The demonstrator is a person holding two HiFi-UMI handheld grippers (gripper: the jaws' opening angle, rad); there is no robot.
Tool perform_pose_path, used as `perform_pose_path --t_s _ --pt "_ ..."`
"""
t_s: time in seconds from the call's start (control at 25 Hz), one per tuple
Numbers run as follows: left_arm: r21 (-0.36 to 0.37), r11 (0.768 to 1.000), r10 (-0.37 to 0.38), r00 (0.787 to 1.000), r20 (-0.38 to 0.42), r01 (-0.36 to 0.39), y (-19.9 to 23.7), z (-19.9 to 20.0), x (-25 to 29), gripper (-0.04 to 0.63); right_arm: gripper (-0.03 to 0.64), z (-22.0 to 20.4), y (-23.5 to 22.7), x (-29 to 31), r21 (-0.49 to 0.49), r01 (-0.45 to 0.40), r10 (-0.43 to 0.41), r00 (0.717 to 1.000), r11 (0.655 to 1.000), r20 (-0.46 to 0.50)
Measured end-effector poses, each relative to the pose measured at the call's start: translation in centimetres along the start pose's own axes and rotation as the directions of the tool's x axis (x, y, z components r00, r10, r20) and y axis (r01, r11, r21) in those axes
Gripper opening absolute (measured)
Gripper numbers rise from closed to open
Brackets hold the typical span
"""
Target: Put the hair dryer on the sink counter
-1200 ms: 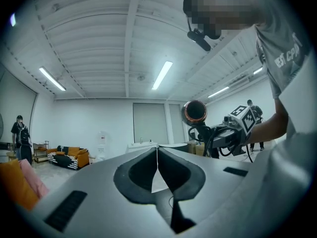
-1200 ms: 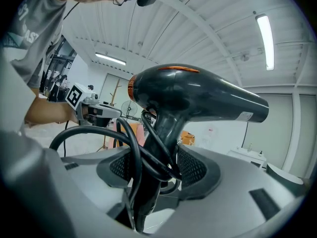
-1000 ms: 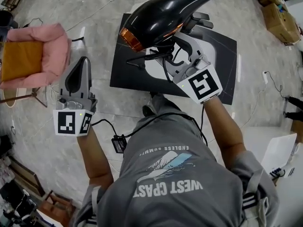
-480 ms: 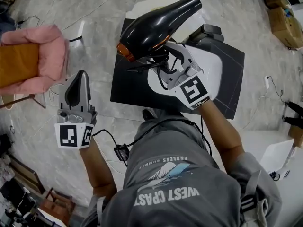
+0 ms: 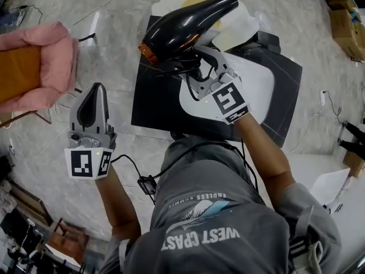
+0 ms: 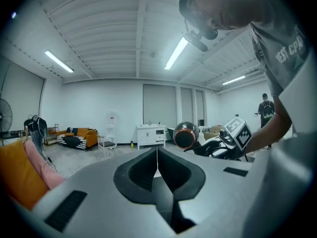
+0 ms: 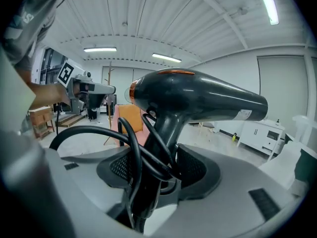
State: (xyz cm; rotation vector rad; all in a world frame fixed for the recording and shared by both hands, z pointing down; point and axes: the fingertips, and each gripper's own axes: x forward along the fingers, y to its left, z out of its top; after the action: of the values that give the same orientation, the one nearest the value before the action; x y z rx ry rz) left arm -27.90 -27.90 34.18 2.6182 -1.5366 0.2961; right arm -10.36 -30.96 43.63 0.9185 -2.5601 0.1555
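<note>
A black hair dryer (image 5: 182, 24) with an orange ring at its nozzle hangs in the air over a black-topped counter (image 5: 154, 104) with a white basin (image 5: 254, 87). My right gripper (image 5: 195, 68) is shut on the dryer's handle (image 7: 166, 128), and loops of black cord (image 7: 131, 152) are bunched between the jaws. My left gripper (image 5: 94, 104) is held out to the left over the floor, shut and empty. Its jaws meet at the tip (image 6: 157, 152). The dryer (image 6: 185, 134) also shows in the left gripper view, nozzle toward the camera.
A pink chair with an orange cushion (image 5: 34, 67) stands at the left. Cardboard boxes (image 5: 348, 24) sit at the top right. A cream-coloured patch (image 5: 231, 24) lies beyond the counter. A white cabinet (image 6: 151, 135) stands far off across the room. Cables trail over the stone floor.
The right gripper and the dryer have shifted left and a little nearer in the head view. The counter now sits further right in the picture. The left gripper has barely moved.
</note>
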Motion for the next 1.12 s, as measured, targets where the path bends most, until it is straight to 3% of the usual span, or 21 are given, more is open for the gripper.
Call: perform_pose_path --t_s 1.12 --pt "-0.094 0.995 0.0 0.994 -0.113 -0.01 1.5 -7.2 6.1 0.02 0.258 -9.7 -3.4 8.6 0.196 -0.037 0.074 0.981 0.98 -0.18"
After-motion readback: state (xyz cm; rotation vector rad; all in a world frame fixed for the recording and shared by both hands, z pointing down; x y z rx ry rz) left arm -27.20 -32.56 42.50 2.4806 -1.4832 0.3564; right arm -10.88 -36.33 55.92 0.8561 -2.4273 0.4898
